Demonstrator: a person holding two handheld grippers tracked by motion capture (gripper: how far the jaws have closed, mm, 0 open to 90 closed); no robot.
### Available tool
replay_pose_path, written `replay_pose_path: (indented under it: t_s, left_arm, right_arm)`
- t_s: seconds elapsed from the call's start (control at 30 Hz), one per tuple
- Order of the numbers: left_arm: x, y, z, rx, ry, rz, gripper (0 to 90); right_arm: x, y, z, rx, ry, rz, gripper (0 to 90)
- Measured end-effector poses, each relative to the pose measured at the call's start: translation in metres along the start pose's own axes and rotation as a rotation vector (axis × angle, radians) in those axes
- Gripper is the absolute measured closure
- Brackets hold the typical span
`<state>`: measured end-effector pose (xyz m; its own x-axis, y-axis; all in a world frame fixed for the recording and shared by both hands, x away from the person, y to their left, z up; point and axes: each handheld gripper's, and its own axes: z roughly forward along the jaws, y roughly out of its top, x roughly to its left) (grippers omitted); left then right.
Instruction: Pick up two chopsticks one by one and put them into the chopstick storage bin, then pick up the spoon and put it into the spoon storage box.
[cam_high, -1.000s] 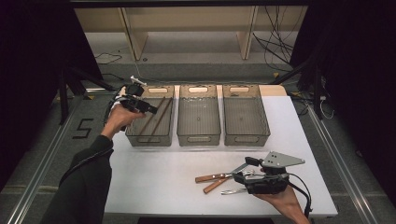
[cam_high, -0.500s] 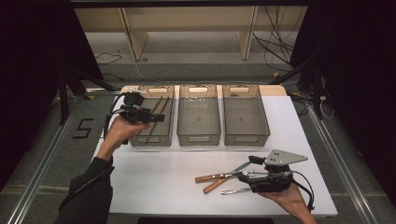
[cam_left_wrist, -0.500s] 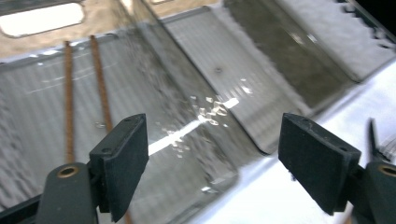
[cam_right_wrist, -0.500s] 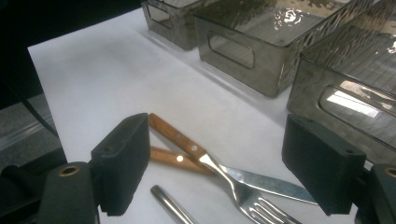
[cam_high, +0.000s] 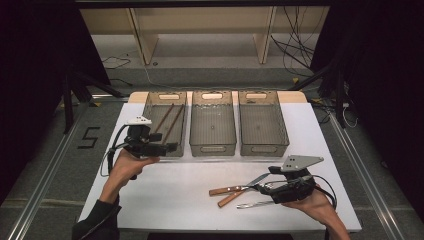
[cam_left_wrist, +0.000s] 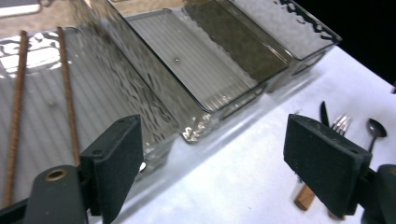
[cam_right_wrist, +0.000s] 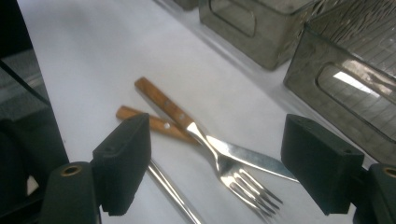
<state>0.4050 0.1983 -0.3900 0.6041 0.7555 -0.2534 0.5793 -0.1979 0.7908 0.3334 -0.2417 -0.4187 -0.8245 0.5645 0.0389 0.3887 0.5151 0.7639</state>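
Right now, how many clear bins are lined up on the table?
3, in a row at the table's far edge: the left bin holds two chopsticks, the middle bin and the right bin look empty.

My high camera sits above the near side of the worktop (cam_high: 170, 195), facing forward and down, far enough back to take in all three bins (cam_high: 212, 122) and both hands. The camera on my left claw (cam_left_wrist: 233, 158) rides close and low, looking across the bins toward the cutlery. The one on my right claw (cam_right_wrist: 215, 168) hovers just above the fork (cam_right_wrist: 219, 158). All three views share the bins and the cutlery.
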Motion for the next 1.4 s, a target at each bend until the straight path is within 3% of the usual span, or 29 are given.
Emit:
replay_pose_path:
  t_s: [0.17, 0.27, 0.4, 0.63, 0.9, 1.03, 1.1, 1.4]
  left_arm:
    - [-0.007, -0.016, 0.003, -0.008, -0.008, 0.024, 18.7]
    - [-0.009, -0.024, 0.004, -0.004, -0.014, 0.044, 17.8]
    - [-0.010, -0.035, 0.002, -0.021, -0.015, 0.036, 17.5]
    - [-0.018, -0.053, 0.003, -0.037, -0.024, 0.048, 17.1]
    - [-0.028, -0.070, 0.010, -0.028, -0.025, 0.076, 16.7]
    - [-0.032, -0.078, 0.011, -0.048, -0.043, 0.056, 16.1]
    - [-0.034, -0.082, 0.012, -0.052, -0.037, 0.069, 16.1]
    - [-0.039, -0.099, 0.017, -0.070, -0.034, 0.055, 16.1]
  right_arm:
    - [0.002, 0.002, 0.005, 0.077, 0.006, -0.048, 26.8]
    - [0.004, 0.003, 0.009, 0.150, 0.025, -0.088, 27.1]
    - [0.008, 0.003, 0.014, 0.246, 0.042, -0.143, 28.8]
    - [0.011, -0.002, 0.021, 0.334, 0.033, -0.190, 31.1]
    - [0.011, -0.008, 0.027, 0.394, 0.032, -0.217, 32.5]
    - [0.011, -0.010, 0.029, 0.415, 0.024, -0.220, 32.7]
    - [0.011, -0.011, 0.030, 0.426, 0.016, -0.228, 32.7]
    - [0.012, -0.012, 0.031, 0.471, 0.000, -0.255, 34.9]
